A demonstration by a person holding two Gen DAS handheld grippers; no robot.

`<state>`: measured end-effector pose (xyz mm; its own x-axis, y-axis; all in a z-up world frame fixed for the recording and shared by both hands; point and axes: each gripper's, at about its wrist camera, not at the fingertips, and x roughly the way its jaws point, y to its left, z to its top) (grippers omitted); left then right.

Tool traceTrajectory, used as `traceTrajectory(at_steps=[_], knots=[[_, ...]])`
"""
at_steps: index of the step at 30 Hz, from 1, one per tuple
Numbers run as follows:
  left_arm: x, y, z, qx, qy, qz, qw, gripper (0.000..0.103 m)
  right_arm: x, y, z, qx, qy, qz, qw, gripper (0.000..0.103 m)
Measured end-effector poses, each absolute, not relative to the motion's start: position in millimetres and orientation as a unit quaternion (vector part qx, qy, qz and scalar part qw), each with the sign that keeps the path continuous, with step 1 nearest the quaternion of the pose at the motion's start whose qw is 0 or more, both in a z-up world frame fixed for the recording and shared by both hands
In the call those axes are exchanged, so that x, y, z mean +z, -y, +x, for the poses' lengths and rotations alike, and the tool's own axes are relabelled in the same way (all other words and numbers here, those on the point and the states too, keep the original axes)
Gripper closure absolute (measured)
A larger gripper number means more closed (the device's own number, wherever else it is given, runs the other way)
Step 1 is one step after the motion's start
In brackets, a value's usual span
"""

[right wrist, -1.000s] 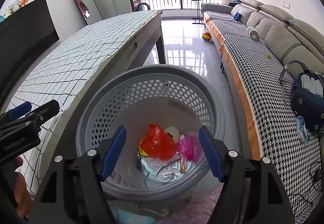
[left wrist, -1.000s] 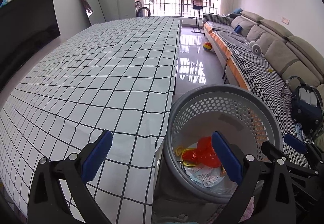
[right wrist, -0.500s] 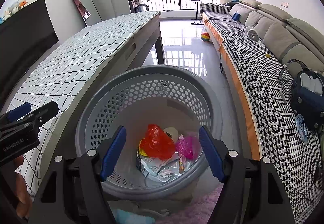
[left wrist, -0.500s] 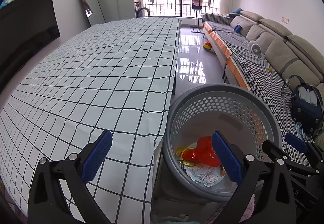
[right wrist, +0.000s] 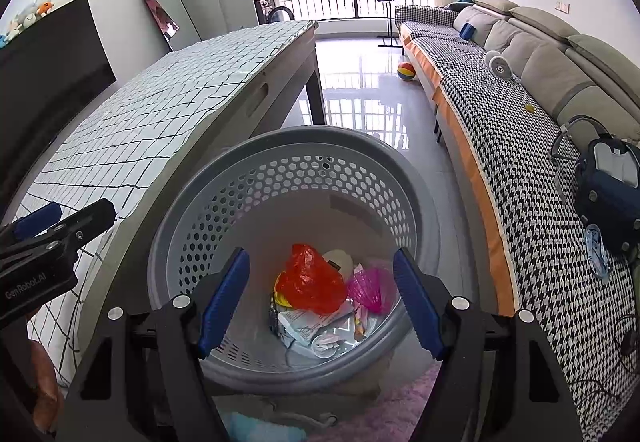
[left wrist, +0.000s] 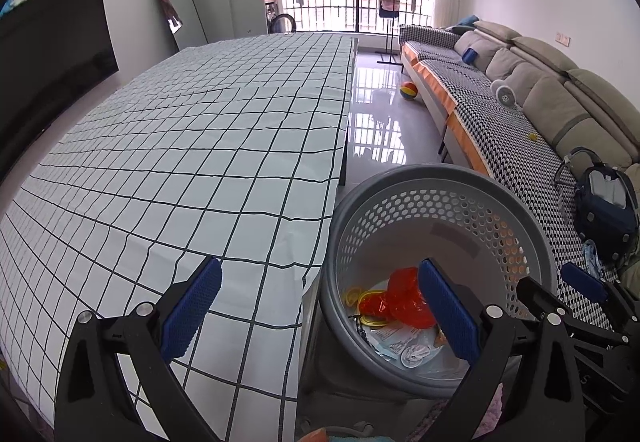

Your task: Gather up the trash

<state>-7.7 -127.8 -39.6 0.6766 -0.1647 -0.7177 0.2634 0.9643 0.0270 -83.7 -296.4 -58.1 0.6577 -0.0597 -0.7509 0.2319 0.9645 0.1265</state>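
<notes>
A grey perforated basket (right wrist: 280,146) stands on the floor beside the table; it also shows in the left wrist view (left wrist: 440,178). Inside lie a red plastic bag (right wrist: 310,280), a pink crumpled piece (right wrist: 370,284), paper wrappers (right wrist: 312,324) and a yellow item. The red bag shows in the left wrist view too (left wrist: 400,300). My right gripper (right wrist: 320,304) is open and empty above the basket's near rim. My left gripper (left wrist: 320,308) is open and empty, straddling the table's edge and the basket.
A table with a white checked cloth (left wrist: 180,146) fills the left. A sofa with a houndstooth cover (right wrist: 520,162) runs along the right, with a dark bag (right wrist: 608,182) on it. A ball (right wrist: 406,71) lies on the shiny floor. A pink rug (right wrist: 400,402) lies below the basket.
The left gripper has drifted slightly. The right gripper has risen a little over the basket. Both stay open and empty.
</notes>
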Motion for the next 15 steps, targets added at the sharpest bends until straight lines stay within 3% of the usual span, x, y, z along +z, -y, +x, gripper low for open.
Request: traceTrajectory(at_steps=[15], knots=[[-42.2,127.5,-7.0,-0.118,-0.389,0.064,0.911,0.006,-60.8,296.3,-83.7,-0.079,-0.408,0.106,0.904,0.032]])
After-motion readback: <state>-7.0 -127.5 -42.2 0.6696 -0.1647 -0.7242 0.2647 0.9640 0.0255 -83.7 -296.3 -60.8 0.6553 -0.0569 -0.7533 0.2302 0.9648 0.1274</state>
